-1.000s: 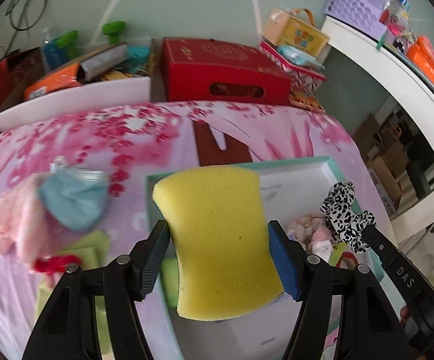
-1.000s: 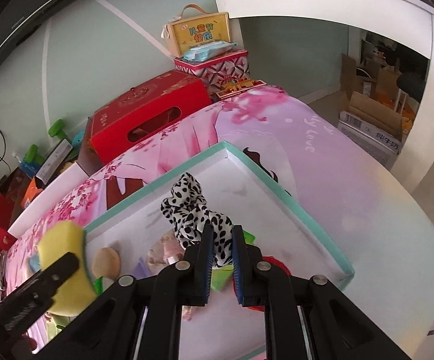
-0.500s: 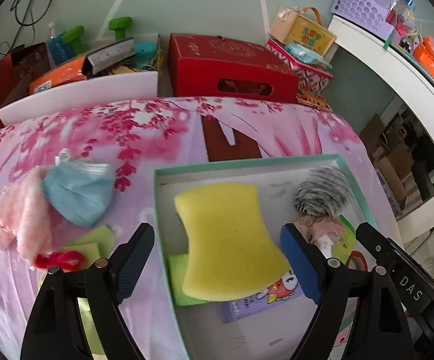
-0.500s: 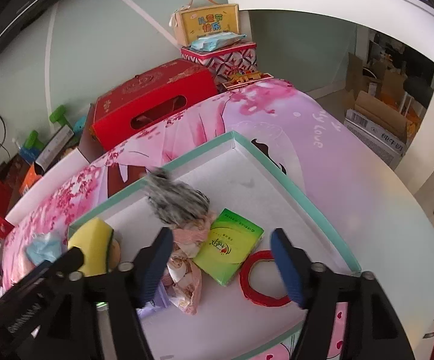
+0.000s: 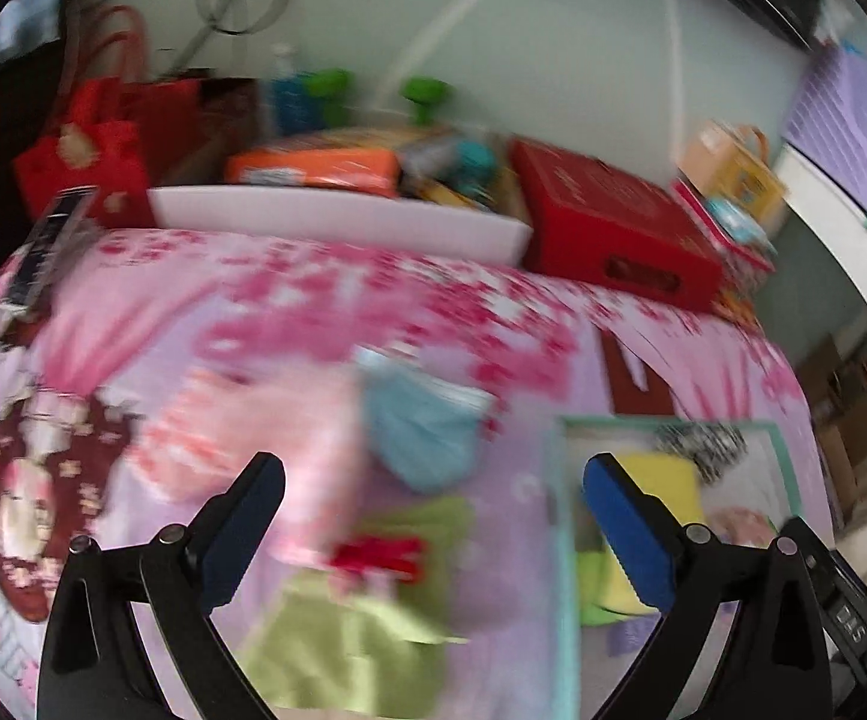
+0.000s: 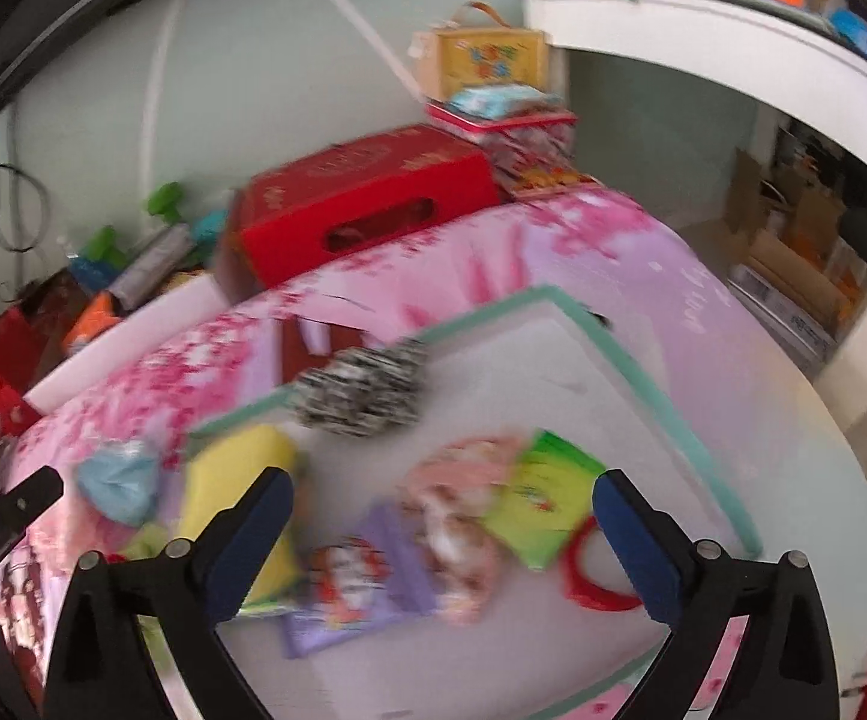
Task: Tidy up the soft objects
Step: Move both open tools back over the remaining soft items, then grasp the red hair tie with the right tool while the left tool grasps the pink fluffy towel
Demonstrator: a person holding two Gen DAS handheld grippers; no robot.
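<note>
Both views are blurred by motion. My left gripper is open and empty above the pink cloth, over a pink towel, a blue face mask, a red hair tie and green cloths. The teal-rimmed white tray holds the yellow sponge, the leopard scrunchie, a green packet, a red ring and a purple packet. My right gripper is open and empty above the tray. The tray with the sponge shows at the left view's right.
A red box and a white bin of clutter stand behind the table. A yellow gift box sits on a patterned box at the back. A white shelf curves along the right. The table edge drops off on the right.
Both grippers let go: the sponge and the scrunchie now lie in the tray. My left gripper has swung left over the towel and mask. My right gripper stays open above the tray.
</note>
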